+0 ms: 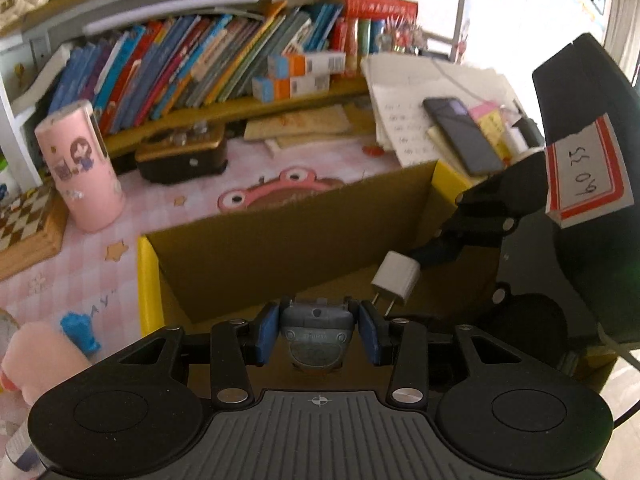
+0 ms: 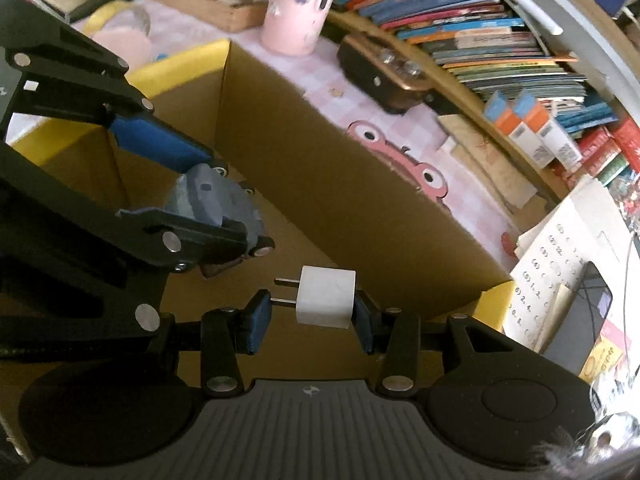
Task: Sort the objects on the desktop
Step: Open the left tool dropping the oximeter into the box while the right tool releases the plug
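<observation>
Inside the open brown cardboard box (image 2: 320, 184), the left gripper (image 1: 318, 330) pinches a small grey toy car (image 1: 316, 334); the right gripper (image 2: 308, 320) clamps a white plug adapter (image 2: 326, 296). Neither released; pink cylindrical holder (image 1: 78, 168), black phone (image 1: 460, 136) await beyond.

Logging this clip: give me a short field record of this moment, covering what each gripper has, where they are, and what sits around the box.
left gripper: shut on a grey toy car, held over the box interior
right gripper: white charger plug between its pads; left pad appears clear of the prongs, so grip uncertain
container: cardboard box, open top, yellow outer faces
box contents: floor mostly hidden; nothing seen lying inside
behind box: pink cartoon desk mat, pink cylindrical holder, dark case
right of box: papers with a black phone on top
</observation>
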`<state>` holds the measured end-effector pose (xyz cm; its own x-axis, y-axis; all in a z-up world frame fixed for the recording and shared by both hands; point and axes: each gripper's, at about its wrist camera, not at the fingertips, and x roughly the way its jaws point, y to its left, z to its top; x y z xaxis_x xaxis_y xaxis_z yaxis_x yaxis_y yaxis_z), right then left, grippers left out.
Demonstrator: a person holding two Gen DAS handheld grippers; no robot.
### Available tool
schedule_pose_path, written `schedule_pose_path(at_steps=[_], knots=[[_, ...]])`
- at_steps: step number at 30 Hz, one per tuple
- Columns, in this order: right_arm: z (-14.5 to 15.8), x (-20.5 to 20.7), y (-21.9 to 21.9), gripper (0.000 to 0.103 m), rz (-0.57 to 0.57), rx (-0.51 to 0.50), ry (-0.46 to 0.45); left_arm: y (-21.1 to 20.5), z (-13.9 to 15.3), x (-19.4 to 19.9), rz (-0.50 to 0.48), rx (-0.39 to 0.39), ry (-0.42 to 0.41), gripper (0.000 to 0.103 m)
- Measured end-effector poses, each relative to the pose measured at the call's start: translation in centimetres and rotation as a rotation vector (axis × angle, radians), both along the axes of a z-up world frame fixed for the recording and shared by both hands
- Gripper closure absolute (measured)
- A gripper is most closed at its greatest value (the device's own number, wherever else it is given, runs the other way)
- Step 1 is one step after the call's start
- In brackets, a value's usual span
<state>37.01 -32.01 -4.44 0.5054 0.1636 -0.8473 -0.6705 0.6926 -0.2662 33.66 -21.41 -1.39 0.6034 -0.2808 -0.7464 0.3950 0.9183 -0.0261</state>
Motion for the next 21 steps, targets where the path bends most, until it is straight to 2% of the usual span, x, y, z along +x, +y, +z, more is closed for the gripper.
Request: schedule_pose_path(at_steps=[8, 14, 15, 20, 21], knots=[[-0.9, 0.6, 0.0, 0.062, 0.009, -0.012, 0.042, -0.1, -0.6, 0.2, 0.011, 0.015, 0.025, 0.062], [-1.0, 0.7, -0.1, 0.062, -0.002, -0.008, 0.048, 0.0, -0.3, 0.0, 0.036, 0.008, -0.011, 0.06], [-1.0, 0.7, -0.1, 0.061, -0.003, -0.007, 0.047, 0.0, -0.2, -0.1, 0.04, 0.008, -0.019, 0.059], [-0.5, 0.5, -0.4, 0.051, -0.012, 0.019, 0.021, 0.0, 0.4, -0.7, 0.047, 0.018, -0.063, 0.04], [-0.3, 0.4, -0.5, 0.05, -0.013, 0.026, 0.02, 0.0, 0.6, -1.0, 0.048, 0.016, -0.077, 0.039]])
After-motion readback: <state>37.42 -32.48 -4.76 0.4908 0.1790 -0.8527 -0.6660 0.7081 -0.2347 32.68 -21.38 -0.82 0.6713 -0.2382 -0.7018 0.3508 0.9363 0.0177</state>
